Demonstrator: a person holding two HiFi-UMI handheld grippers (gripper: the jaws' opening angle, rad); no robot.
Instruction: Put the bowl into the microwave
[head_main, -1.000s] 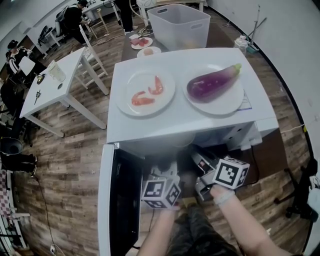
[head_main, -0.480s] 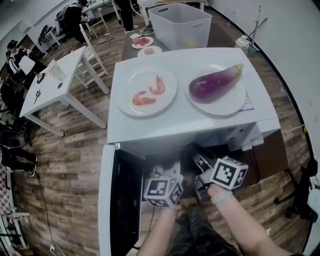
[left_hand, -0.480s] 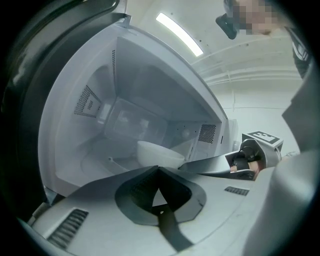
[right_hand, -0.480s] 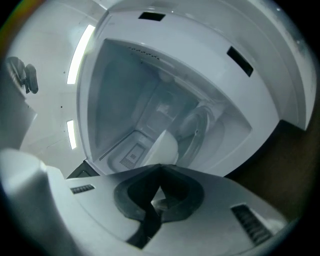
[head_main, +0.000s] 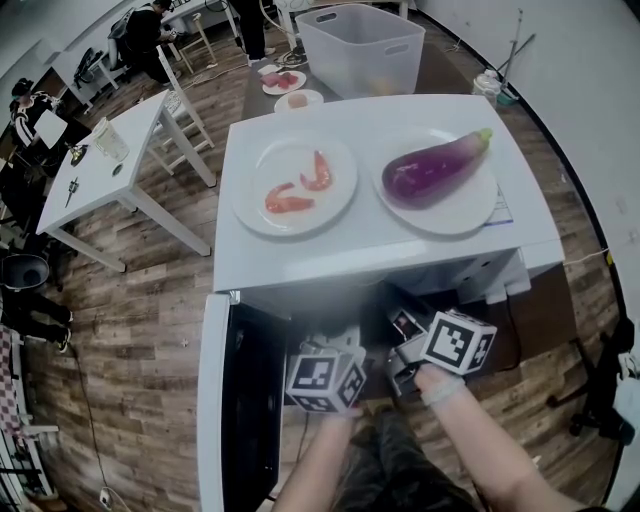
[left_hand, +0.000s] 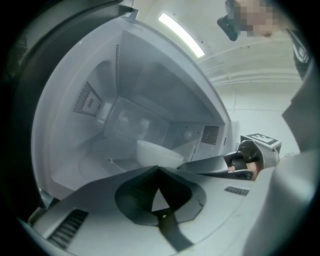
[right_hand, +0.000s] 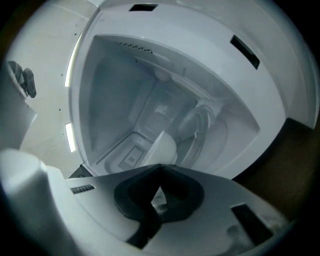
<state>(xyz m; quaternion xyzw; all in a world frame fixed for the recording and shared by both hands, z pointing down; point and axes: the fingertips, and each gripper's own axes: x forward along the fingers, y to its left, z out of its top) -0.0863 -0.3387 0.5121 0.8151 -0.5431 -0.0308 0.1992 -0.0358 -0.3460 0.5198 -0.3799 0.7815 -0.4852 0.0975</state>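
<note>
The white microwave (head_main: 300, 258) stands open, its door (head_main: 232, 400) swung out to the left. A white bowl (left_hand: 157, 152) sits inside its pale cavity, over the glass turntable (right_hand: 197, 127). My left gripper (left_hand: 159, 169) has its jaws together, the tips meeting at the bowl's near edge. My right gripper (right_hand: 160, 167) is shut on the bowl (right_hand: 162, 147) at its rim; its dark jaw reaches the bowl's right side in the left gripper view. In the head view only the two marker cubes (head_main: 322, 381) (head_main: 460, 341) show at the microwave's mouth; the jaws and bowl are hidden.
On top of the microwave lie a plate of shrimp (head_main: 295, 185) and a plate with an eggplant (head_main: 435, 167). A clear plastic bin (head_main: 360, 45) stands behind. A white table (head_main: 120, 165) is at the left, with people farther back.
</note>
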